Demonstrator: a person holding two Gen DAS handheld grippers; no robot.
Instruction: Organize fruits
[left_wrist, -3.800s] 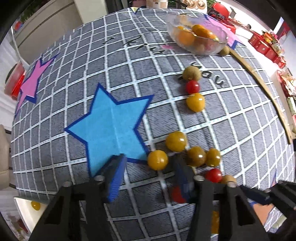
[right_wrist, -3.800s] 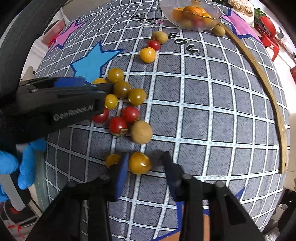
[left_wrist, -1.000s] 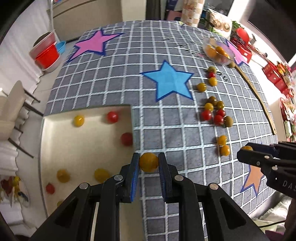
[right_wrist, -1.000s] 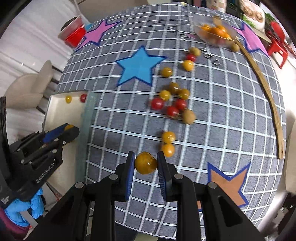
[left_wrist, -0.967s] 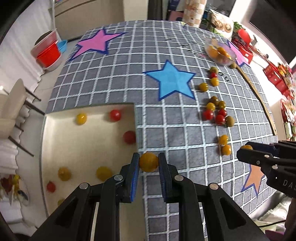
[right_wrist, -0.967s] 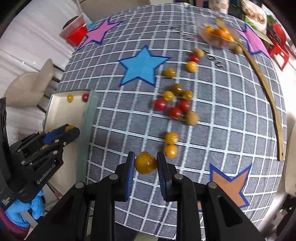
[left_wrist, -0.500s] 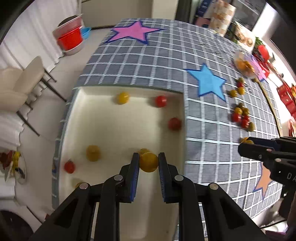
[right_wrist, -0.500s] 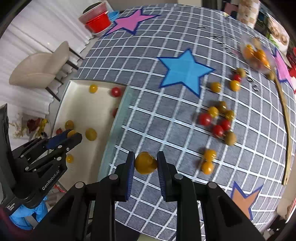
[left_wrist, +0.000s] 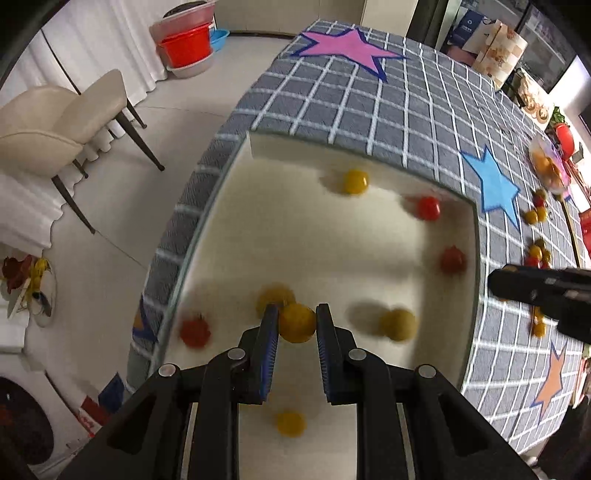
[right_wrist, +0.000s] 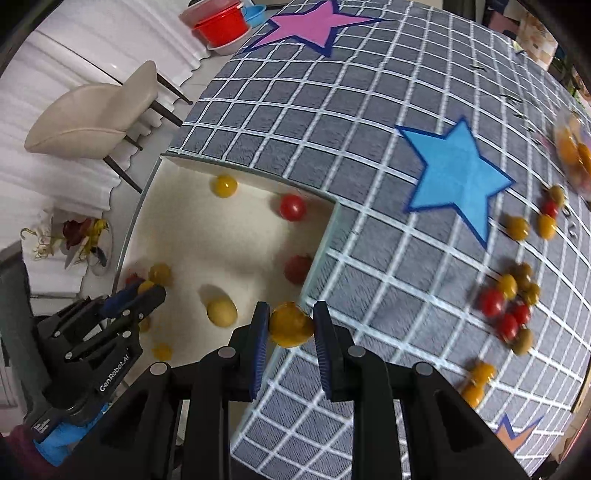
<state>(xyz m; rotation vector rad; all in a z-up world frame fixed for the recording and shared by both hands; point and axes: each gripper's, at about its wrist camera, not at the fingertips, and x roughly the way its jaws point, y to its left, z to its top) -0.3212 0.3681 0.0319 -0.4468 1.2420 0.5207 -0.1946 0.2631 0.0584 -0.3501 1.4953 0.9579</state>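
While we hover over the cream tray (left_wrist: 476, 236), our left gripper (left_wrist: 297, 326) pinches a yellow tomato (left_wrist: 296, 322) between its jaws; our right gripper (right_wrist: 290, 325) clamps an orange tomato (right_wrist: 290, 324) above the tray's edge.

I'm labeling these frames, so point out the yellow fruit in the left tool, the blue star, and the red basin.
yellow fruit (left_wrist: 297, 322), left wrist view, front face.
blue star (right_wrist: 456, 168), right wrist view, center.
red basin (left_wrist: 185, 48), left wrist view, side wall.

A checked tablecloth (right_wrist: 369, 155) carries loose tomatoes (right_wrist: 509, 306) and a cream tray (left_wrist: 295, 236).
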